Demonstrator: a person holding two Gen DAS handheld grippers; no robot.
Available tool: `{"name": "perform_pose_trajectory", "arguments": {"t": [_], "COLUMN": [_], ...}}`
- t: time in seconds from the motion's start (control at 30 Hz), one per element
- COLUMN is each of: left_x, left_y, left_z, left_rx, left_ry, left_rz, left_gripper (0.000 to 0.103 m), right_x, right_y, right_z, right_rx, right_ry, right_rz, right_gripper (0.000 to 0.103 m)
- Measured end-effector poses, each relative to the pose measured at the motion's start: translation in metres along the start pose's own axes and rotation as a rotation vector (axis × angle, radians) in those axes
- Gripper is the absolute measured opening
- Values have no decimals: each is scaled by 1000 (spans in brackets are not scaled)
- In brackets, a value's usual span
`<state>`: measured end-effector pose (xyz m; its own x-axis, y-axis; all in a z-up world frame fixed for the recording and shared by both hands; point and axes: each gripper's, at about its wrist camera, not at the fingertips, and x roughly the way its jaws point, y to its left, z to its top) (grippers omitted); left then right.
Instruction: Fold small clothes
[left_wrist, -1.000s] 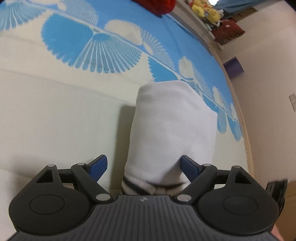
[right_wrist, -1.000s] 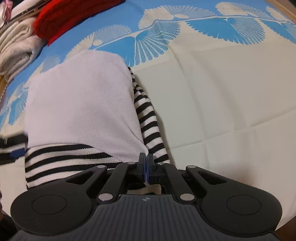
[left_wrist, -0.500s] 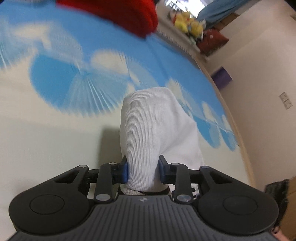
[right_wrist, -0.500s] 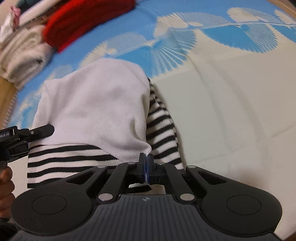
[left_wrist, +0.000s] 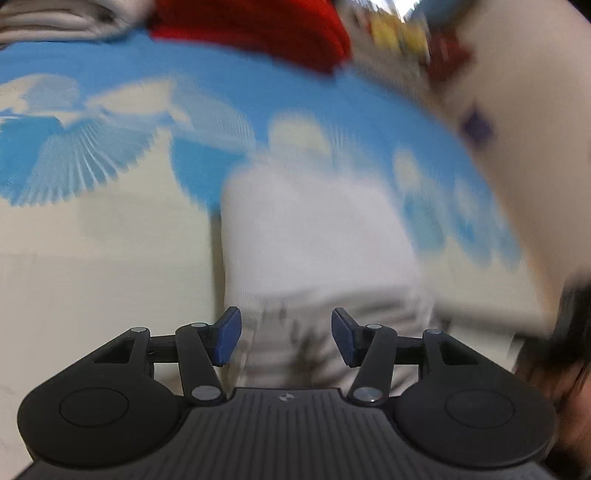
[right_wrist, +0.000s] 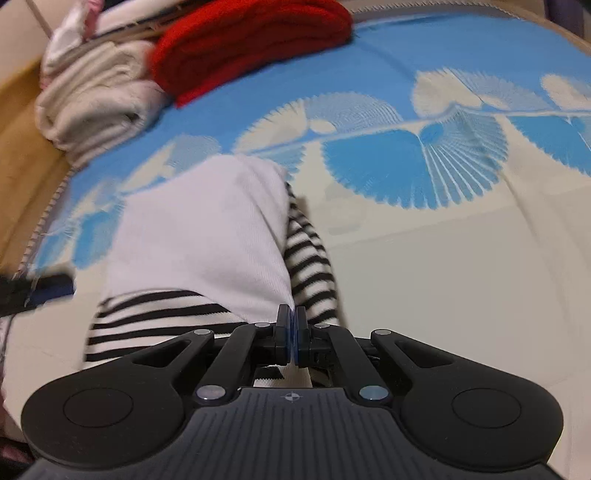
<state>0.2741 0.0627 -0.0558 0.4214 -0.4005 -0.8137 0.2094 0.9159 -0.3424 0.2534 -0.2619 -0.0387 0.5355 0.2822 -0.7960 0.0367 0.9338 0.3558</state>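
Garment: we see the striped garment (right_wrist: 207, 258) stretching straight ahead of both grippers.
Right gripper (right_wrist: 291, 332): we pinch its near corner.
Left gripper (left_wrist: 285, 341): jaws apart, straddling the near edge.

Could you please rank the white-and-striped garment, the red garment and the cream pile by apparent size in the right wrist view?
1. White-and-striped garment, though nearest the camera.
2. Red garment.
3. Cream pile, only slightly smaller.

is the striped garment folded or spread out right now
Folded. The striped garment lies doubled over on the bedspread, white side on top, striped layer showing beneath; the right gripper pinches its near edge.
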Motion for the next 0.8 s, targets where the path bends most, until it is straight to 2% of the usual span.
{"name": "perform_pose_trajectory", "arguments": {"t": [0.03, 0.1, 0.2, 0.27, 0.3, 0.37, 0.43, 0.47, 0.5, 0.6, 0.67, 0.73, 0.8], "left_x": [12, 25, 9, -9, -16, -11, 10, 16, 16, -4, -21, -43, -70], "left_y": [-5, -9, -7, -18, -23, -33, -35, -36, -36, -47, -59, -73, -89], "left_z": [-8, -15, -18, -23, -28, -36, -46, -49, -49, -50, -54, -59, -69], "left_rx": [59, 116, 46, 70, 93, 134, 179, 192, 187, 172, 186, 195, 204], "left_ry": [51, 73, 26, -15, -29, 18, 100, 109, 97, 21, -21, -79, -149], "left_rz": [61, 147, 135, 110, 84, 69, 163, 209, 228, 271, 337, 356, 360], "left_gripper": [59, 62, 59, 59, 59, 59, 68, 75, 78, 78, 79, 84, 96], "right_x": [4, 8, 14, 12, 8, -3, -12, -15, -17, -19, -32, -54, -79], "right_y": [-1, 3, 13, 19, 20, 21, 23, 24, 25, 29, 30, 31, 36], "right_z": [-1, -1, -7, -10, -11, -12, -12, -14, -16, -24, -29, -33, -41], "right_rx": [16, 12, -2, -29, -20, -4, -24, -33, -36, -88, -103, -105, -141], "right_ry": [10, 13, 26, 9, -6, -47, -72, -70, -54, -14, -35, -72, -124], "right_rz": [-10, -30, -48, -106, -102, -49, -12, 6, 21, -25, -32, -20, -23], "right_gripper": [0, 0, 1, 2, 7, 7, 9, 13, 21, 24, 24, 24, 24]}}
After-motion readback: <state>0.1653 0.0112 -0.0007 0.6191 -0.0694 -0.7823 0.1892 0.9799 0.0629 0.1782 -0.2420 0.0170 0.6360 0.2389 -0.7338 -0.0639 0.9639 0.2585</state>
